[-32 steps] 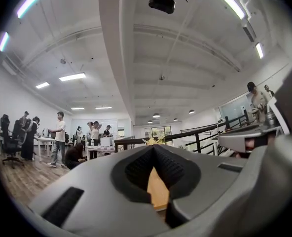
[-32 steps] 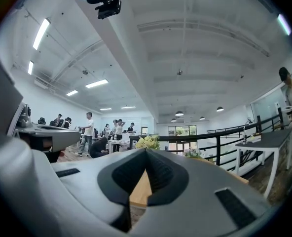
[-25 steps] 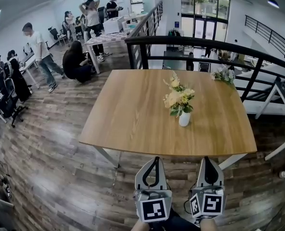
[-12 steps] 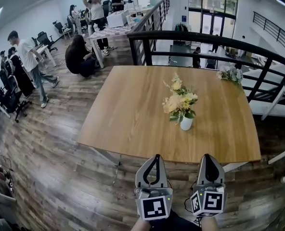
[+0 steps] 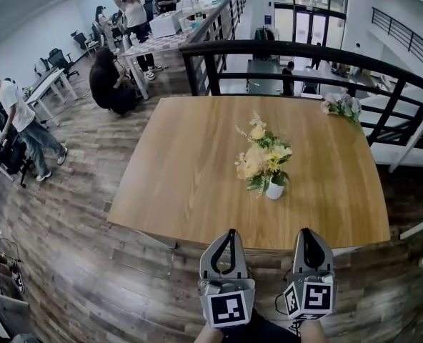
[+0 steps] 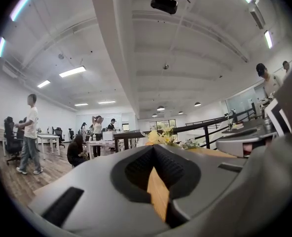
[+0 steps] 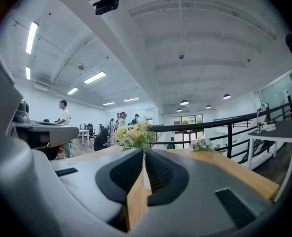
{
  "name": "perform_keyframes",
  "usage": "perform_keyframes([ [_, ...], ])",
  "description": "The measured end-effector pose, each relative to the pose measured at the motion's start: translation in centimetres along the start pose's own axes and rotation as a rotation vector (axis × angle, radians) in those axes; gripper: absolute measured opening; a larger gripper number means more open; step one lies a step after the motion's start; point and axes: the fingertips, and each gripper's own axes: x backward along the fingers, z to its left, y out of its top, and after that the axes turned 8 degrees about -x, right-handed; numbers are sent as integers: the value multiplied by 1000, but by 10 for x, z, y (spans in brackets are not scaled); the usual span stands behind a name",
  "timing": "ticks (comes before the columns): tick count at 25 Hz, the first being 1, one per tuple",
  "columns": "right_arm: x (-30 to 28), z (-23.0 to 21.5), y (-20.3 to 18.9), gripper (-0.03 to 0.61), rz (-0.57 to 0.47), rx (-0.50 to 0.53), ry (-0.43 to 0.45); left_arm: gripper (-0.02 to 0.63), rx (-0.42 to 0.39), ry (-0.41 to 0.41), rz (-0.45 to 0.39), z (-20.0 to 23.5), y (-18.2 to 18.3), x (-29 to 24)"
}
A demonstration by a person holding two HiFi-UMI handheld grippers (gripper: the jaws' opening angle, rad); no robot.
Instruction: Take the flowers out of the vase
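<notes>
- We count two grippers, side by side at the bottom of the head view, just short of the near edge of the table (image 5: 183,170) and pointing toward it.
- The left gripper (image 5: 231,233) has its jaw tips together, with nothing between them.
- The right gripper (image 5: 306,232) has its jaws opening. A narrow slit runs between them and they hold nothing; the vase shows through the slit, far off.
- Each gripper carries one marker cube, so we count two: the left cube (image 5: 228,309) and the right cube (image 5: 310,300).
- There is one wooden table.
- One white vase (image 5: 274,190) stands upright on the table, right of its middle and toward the near edge, well apart from both grippers.
- One bunch of yellow and cream flowers (image 5: 260,157) with green leaves is in the vase.
- A second, paler bunch of flowers (image 5: 342,106) lies at the table's far right corner, well apart from the vase.
- One black railing (image 5: 283,48) runs behind the table.
- We count at least five people on the floor to the left; one of them is the crouching person (image 5: 106,84).
</notes>
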Motion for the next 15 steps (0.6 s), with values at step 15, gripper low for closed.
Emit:
perform_keyframes([
  [15, -90, -7, -8, 64, 39, 33, -54, 29, 29, -33, 21, 44, -17, -91],
])
